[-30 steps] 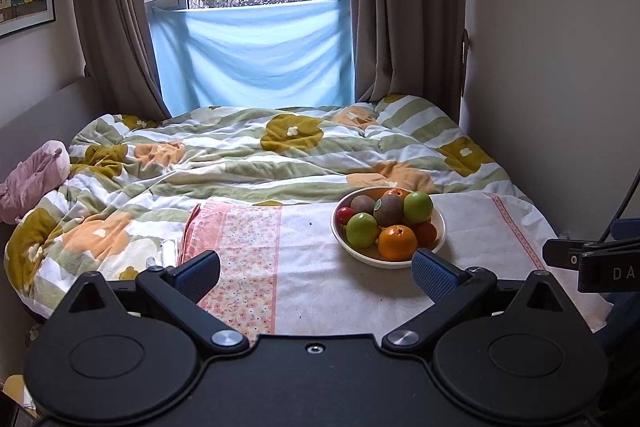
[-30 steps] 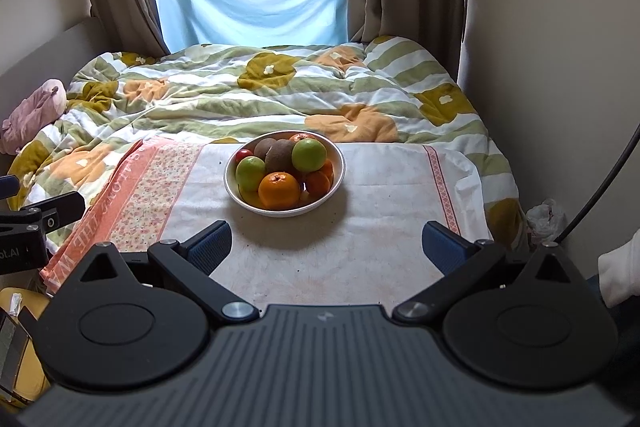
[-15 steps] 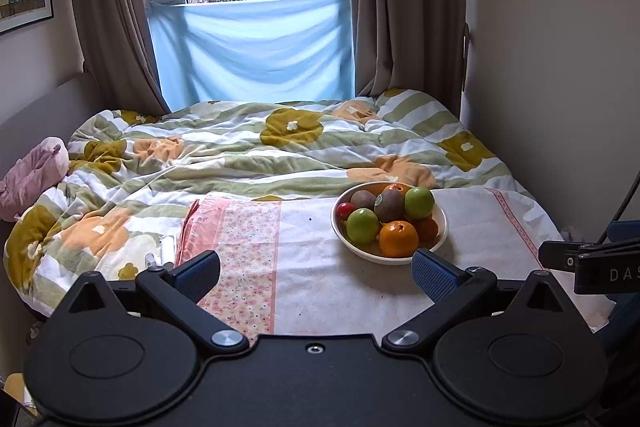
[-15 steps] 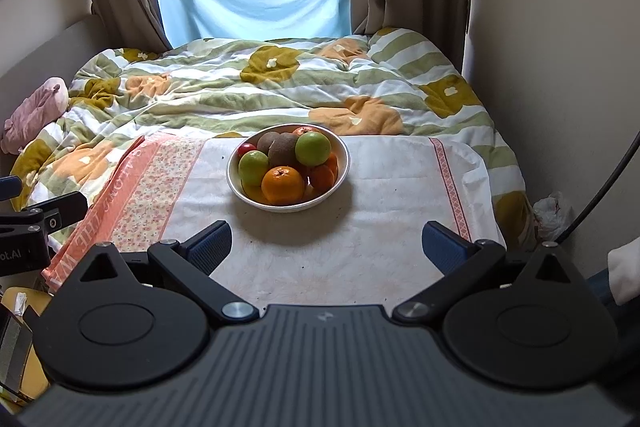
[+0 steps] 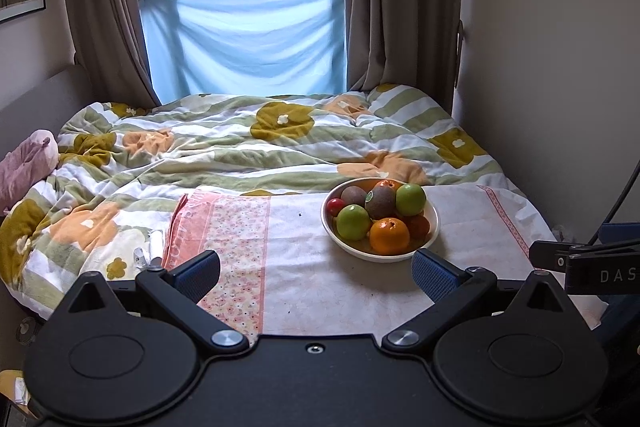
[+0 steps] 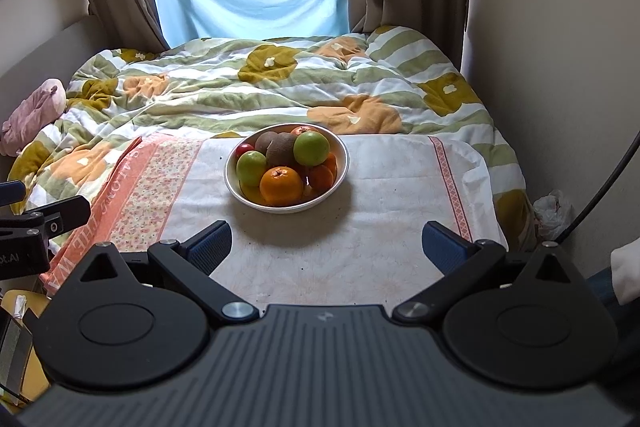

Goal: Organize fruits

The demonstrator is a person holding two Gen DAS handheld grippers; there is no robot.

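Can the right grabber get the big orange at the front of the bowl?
Probably yes: the open right gripper faces the round orange fruit in the white bowl, with only bare cloth between.

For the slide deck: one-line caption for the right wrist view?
Open right gripper faces a fruit bowl on a cloth-covered table.

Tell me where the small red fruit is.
The small red fruit sits at the bowl's left rim, beside the green apple and kiwi.

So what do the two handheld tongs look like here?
Both tongs, left and right, have matte black bodies with round discs, silver pivot bolts and blue ribbed fingertip pads. The right body is ridged grey-black. A black cable runs alongside.
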